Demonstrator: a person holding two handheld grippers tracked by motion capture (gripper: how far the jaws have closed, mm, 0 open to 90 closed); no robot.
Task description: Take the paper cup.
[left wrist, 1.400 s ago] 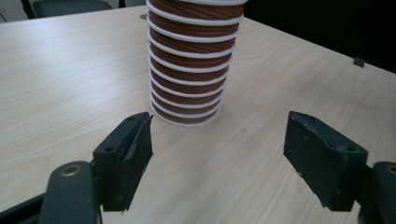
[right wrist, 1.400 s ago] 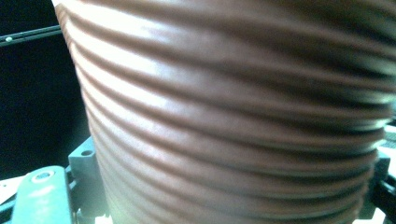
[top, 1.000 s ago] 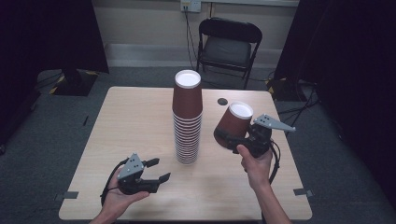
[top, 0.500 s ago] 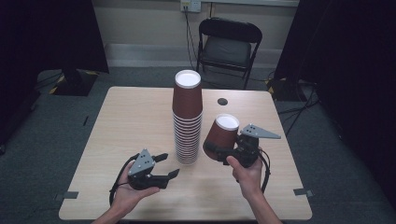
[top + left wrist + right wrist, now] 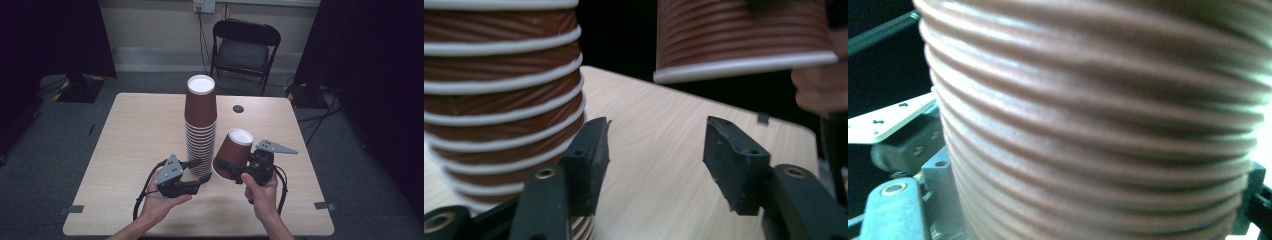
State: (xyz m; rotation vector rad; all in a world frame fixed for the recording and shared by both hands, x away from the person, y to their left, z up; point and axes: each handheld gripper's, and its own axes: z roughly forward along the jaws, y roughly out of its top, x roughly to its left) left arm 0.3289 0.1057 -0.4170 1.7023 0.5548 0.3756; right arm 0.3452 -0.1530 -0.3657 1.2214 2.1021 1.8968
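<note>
From the high view, a tall stack of brown ribbed paper cups with white rims point(image 5: 199, 125) stands upside down near the middle of the light wooden table point(image 5: 135, 130), and a single brown ribbed paper cup point(image 5: 233, 155) is held off the table just to the stack's right, toward the near edge, clamped across its body by the right hand-held gripper point(image 5: 231, 168); the cup is inverted and tilted, its white base leaning up and away from the stack and its open mouth down toward the near edge. The left hand-held gripper point(image 5: 201, 170) sits low by the foot of the stack on its near side, jaws spread and holding nothing, pointing rightward under the held cup. In the left gripper view, the two black jaws stand well apart with bare table between them; the stack point(image 5: 499, 100) is just beside one jaw, and the single cup's rim point(image 5: 744, 62) hangs above and beyond the other, clear of the table. In the right gripper view, the ribbed wall of the cup point(image 5: 1098, 130) lies close across the frame, gripped. Judged from this, the right hand is nearer the cup's next resting place, and the stack's upright axis lies to the cup's left.
</note>
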